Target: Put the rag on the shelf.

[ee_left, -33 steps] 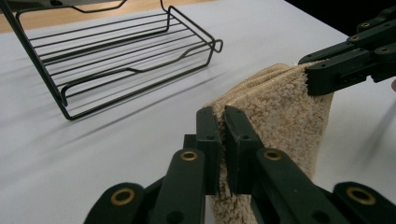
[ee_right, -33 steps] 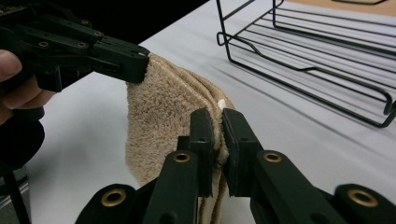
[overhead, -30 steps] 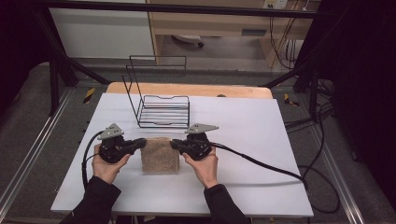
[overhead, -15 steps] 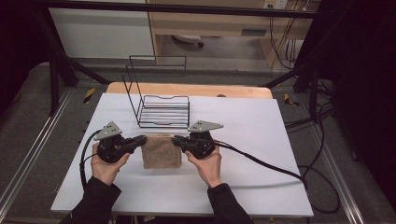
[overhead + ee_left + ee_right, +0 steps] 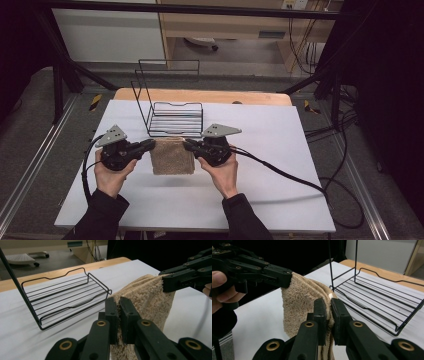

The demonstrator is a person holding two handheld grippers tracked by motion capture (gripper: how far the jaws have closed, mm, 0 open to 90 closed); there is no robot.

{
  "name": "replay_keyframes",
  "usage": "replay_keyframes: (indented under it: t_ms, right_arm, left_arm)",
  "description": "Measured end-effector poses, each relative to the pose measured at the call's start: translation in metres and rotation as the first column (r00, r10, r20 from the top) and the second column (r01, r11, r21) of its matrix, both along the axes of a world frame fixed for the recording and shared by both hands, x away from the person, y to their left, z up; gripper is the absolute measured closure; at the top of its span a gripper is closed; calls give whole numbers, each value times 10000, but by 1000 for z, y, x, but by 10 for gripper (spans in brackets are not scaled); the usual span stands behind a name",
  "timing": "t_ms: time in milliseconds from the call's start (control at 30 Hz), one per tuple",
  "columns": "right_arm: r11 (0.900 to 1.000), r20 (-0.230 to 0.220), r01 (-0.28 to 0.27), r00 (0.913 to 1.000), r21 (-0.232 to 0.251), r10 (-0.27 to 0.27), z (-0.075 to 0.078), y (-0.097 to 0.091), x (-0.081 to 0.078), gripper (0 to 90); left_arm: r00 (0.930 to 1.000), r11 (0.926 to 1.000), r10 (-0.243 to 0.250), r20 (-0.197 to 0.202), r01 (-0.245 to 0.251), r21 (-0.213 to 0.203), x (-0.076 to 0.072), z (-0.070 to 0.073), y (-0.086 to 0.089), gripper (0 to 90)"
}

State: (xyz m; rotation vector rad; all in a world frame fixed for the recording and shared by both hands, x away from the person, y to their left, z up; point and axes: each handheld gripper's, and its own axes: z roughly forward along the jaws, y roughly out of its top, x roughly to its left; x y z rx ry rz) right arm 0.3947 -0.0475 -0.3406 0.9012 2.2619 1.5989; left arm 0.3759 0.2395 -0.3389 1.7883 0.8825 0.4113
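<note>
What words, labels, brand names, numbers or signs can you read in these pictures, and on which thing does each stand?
None can be read.
The towel, wire rack and table bear no writing.
A blue-grey label on the furniture behind is too blurred to read.

Dim surroundings, bright tabletop (soft focus)

Towel (image 5: 150,297) lower edge cut off at the bottom of the left gripper view, likewise in the right gripper view. Wire rack (image 5: 384,302) upright frame cropped by the top edge there. Towel corners hidden between closed jaws. Worktop (image 5: 280,200) near edge hidden behind sleeves.
</note>
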Motion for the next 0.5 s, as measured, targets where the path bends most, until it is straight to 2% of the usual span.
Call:
replay_keyframes:
  t_ms: [500]
  right_arm:
    - [9993, 812, 216, 9964, 294, -239, 35, -2, 2, 833]
  left_arm:
    - [9967, 9992, 131, 796, -101, -382, 4, 32, -2, 851]
